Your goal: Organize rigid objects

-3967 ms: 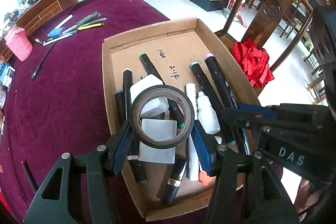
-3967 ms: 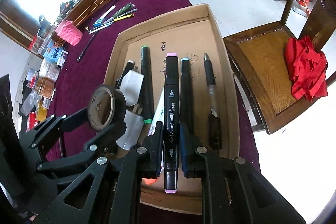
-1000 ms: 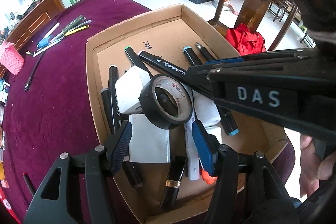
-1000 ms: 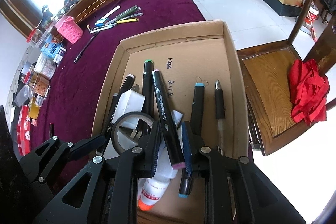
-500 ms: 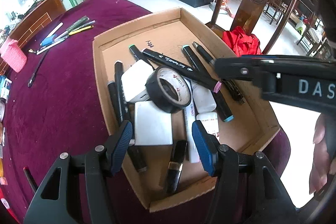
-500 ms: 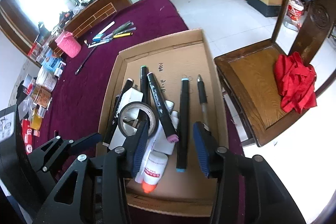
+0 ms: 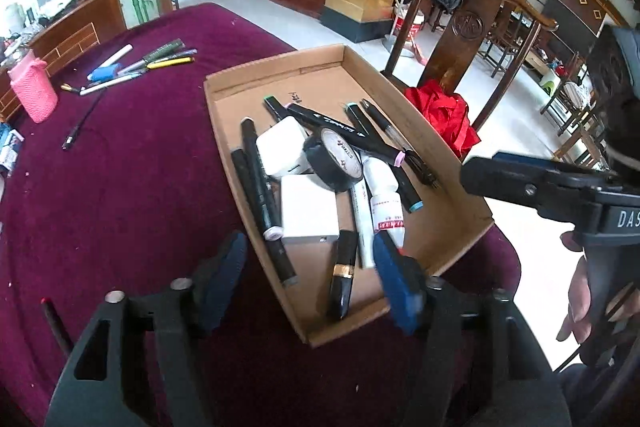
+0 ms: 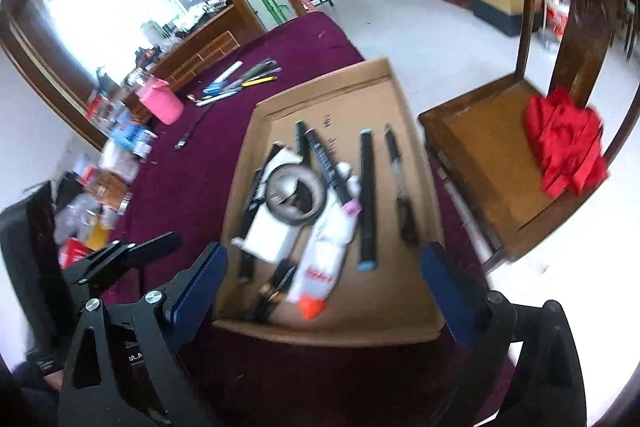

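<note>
Both my tools have let go since a second ago: the tape roll (image 7: 334,159) and pink-capped marker (image 7: 344,133) now lie in the cardboard tray (image 7: 448,211) on the maroon worktop (image 7: 132,187), over the white adapters and other markers. My left tool (image 7: 306,279) has just widened and holds nothing; my right tool (image 8: 324,287) has just spread wide, empty, near the tray's near edge.

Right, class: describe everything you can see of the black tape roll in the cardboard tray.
The black tape roll is a glossy ring, like electrical tape, with a pale printed core. It lies tilted in the cardboard tray, propped on two white blocks, its hollow middle showing in the right wrist view. A pink-tipped black marker touches its far edge. No gripper holds it.
</note>
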### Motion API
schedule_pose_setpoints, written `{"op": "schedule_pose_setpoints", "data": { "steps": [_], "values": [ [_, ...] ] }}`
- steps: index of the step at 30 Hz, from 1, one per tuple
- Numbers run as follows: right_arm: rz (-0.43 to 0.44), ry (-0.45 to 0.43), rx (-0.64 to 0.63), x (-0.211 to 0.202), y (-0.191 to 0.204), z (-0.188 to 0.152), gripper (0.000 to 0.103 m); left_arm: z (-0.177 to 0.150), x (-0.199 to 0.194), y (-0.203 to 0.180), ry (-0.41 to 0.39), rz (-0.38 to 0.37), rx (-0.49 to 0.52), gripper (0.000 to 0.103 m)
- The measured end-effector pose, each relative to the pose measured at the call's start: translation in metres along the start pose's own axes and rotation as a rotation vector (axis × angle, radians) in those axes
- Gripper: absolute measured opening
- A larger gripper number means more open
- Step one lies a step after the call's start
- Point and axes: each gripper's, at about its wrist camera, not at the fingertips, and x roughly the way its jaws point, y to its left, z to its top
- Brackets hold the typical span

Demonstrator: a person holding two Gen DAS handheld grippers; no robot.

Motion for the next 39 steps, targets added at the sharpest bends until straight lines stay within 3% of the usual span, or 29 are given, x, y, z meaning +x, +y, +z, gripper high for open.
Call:
{"op": "schedule_pose_setpoints", "data": {
  "steps": [4,6,9,13,17,21,23,28,34,39],
  "values": [
    [0.016,-0.026,-0.053,-0.014,0.013,-0.014,0.095,-0.005,-0.025,0.005,-0.078,0.008,-0.008,0.073],
    [0.039,-0.067,-0.083,-0.026,0.021,-0.016,0.095,-0.005,-0.032,0.005,-0.097,0.012,0.003,0.082],
    [0.021,-0.125,-0.134,-0.042,0.033,-0.018,0.095,-0.006,-0.042,0.002,-0.136,0.069,0.026,0.083],
    [0.067,-0.114,-0.167,-0.044,0.039,-0.024,0.095,-0.005,-0.056,-0.002,-0.204,0.055,0.045,0.083],
    [-0.070,-0.182,-0.220,-0.051,0.046,-0.027,0.095,-0.003,-0.056,-0.006,-0.202,0.060,0.064,0.083],
    [-0.252,-0.323,-0.285,-0.065,0.055,-0.034,0.095,-0.007,-0.065,-0.016,-0.263,0.216,0.104,0.083],
    [-0.279,-0.356,-0.317,-0.067,0.063,-0.038,0.095,-0.011,-0.070,-0.016,-0.300,0.264,0.111,0.083],
    [-0.283,-0.372,-0.376,-0.065,0.075,-0.042,0.095,-0.011,-0.061,-0.006,-0.250,0.293,0.102,0.083],
    [-0.229,-0.266,-0.318,-0.047,0.069,-0.042,0.095,-0.014,-0.054,0.010,-0.190,0.296,0.045,0.083],
    [-0.221,-0.261,-0.322,-0.046,0.071,-0.046,0.095,-0.017,-0.050,0.015,-0.162,0.296,0.024,0.083]
  ]
}}
